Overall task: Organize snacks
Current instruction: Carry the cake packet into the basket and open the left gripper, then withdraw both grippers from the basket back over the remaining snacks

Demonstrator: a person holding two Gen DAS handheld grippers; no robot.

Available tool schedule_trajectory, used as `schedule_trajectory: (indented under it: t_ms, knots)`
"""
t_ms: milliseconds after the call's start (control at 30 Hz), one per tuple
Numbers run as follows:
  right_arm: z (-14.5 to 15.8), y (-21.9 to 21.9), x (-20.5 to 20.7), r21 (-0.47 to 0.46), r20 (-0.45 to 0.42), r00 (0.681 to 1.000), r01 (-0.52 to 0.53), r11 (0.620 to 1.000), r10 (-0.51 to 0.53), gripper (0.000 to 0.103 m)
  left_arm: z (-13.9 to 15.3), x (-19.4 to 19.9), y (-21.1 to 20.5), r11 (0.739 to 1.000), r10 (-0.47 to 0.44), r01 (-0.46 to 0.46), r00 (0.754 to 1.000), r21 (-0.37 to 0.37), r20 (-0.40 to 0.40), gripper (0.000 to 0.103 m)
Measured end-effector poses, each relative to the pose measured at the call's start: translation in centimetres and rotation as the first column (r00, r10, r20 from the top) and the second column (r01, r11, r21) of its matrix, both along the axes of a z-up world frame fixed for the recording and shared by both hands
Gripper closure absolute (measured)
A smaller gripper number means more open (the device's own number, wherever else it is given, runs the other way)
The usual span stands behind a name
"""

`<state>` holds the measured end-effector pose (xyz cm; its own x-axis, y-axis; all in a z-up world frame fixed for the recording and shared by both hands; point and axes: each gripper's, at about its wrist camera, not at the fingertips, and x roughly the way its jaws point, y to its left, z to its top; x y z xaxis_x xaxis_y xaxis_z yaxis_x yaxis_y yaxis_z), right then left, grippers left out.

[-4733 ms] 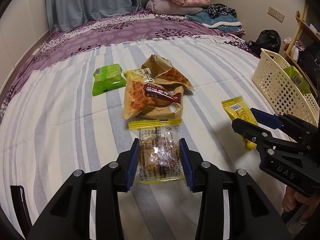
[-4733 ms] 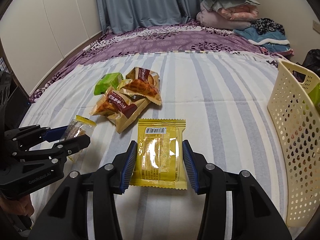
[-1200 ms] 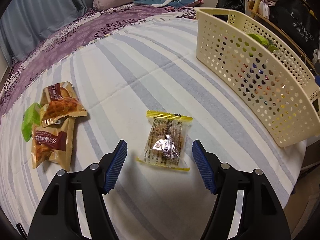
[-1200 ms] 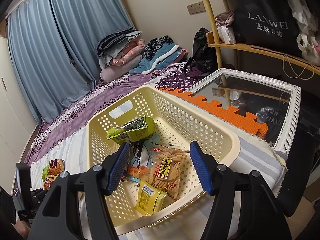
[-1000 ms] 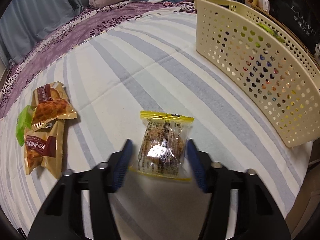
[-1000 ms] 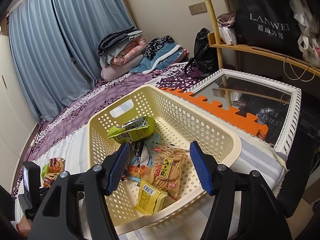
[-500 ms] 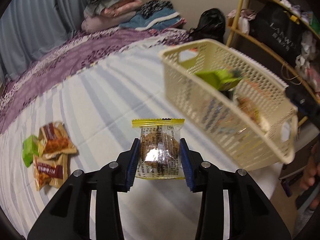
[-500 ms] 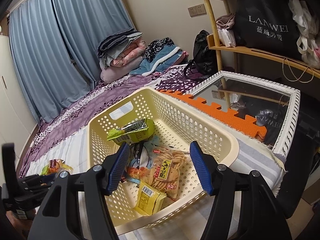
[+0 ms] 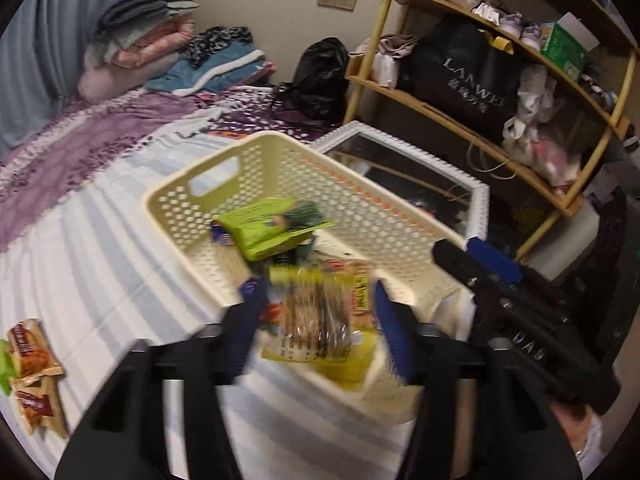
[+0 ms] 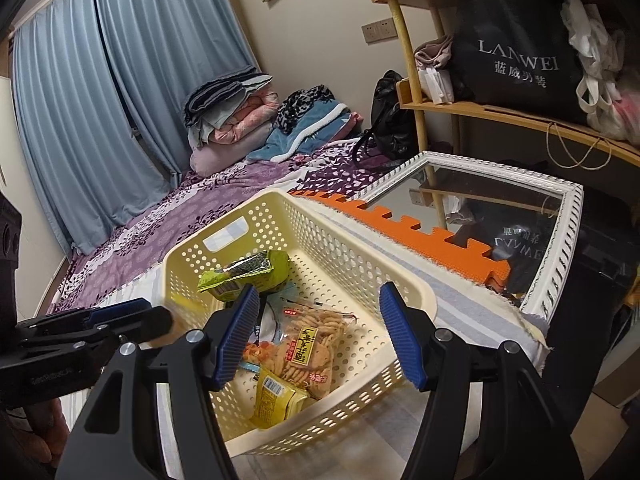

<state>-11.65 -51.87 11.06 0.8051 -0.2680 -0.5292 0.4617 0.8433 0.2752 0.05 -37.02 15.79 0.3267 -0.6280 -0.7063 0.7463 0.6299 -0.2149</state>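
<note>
Left claw (image 9: 318, 316) stands over the near end of the cream basket (image 9: 188, 200), and its jaws have just been opening: the blue pads (image 9: 250, 320) are apart, with a clear cookie packet (image 9: 316, 316) with yellow seams between them. The picture there is smeared, so I cannot tell whether either pad touches the packet; gaps show on both sides of it.

Right claw (image 10: 316, 334) hangs over the basket's (image 10: 404, 292) near right part, jaws spread and nothing between them. From its camera the left claw (image 10: 132, 322) shows at the left, at the basket's near left corner.

The basket sits on the striped bed cover (image 9: 92, 264), at the bed's right edge. Inside it:
- a green packet (image 10: 248, 272) leaning toward the far end, below the handle slot
- a clear bag of orange crackers (image 10: 308, 344) lying flat in the middle
- a yellow packet (image 10: 276, 400) against the near wall

Two brown snack packets (image 9: 34, 376) and a bit of a green one (image 9: 5, 364) lie well apart from the basket, near the left edge of the left camera's view.

Beyond the basket, off the bed's right edge, a white-framed mirror (image 10: 560, 248) lies flat with orange foam tiles (image 10: 400, 224) beside it. A wooden shelf (image 10: 520, 116) behind holds a black bag (image 10: 516, 52). Folded bedding (image 10: 240, 116) is piled at the bed's far end, before blue curtains (image 10: 120, 80).
</note>
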Motion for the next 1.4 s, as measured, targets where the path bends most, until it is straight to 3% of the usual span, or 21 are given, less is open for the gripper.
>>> schedule_trajectory:
  t_ms: [33,867,1133,1233,1400]
  knots:
    - [0.0,-0.1,-0.1,0.0,0.0,1.0,0.002,1.0,-0.002,0.04,0.0,-0.2,0.0,1.0,0.009,-0.009,1.0,-0.013,0.008,0.011]
    - [1.5,3.9,2.4,-0.022,0.017,0.995,-0.093,0.995,0.093,0.039,-0.4,3.3,7.1,0.971,0.228,-0.231,0.972,0.067,0.049,0.005]
    - [2.2,7.5,4.3,-0.046,0.009,0.985,-0.172,0.984,0.172,0.038,-0.5,4.6,11.4,0.945,0.317,-0.319,0.947,0.066,0.045,0.005]
    - [2.5,9.0,4.9,-0.054,0.01,0.979,-0.202,0.978,0.203,0.032,-0.5,5.2,13.1,0.929,0.359,-0.362,0.932,0.072,0.053,0.004]
    - [2.6,11.2,6.1,-0.064,-0.006,0.968,-0.249,0.966,0.249,0.032,-0.6,6.2,16.2,0.899,0.426,-0.431,0.902,0.08,0.075,0.003]
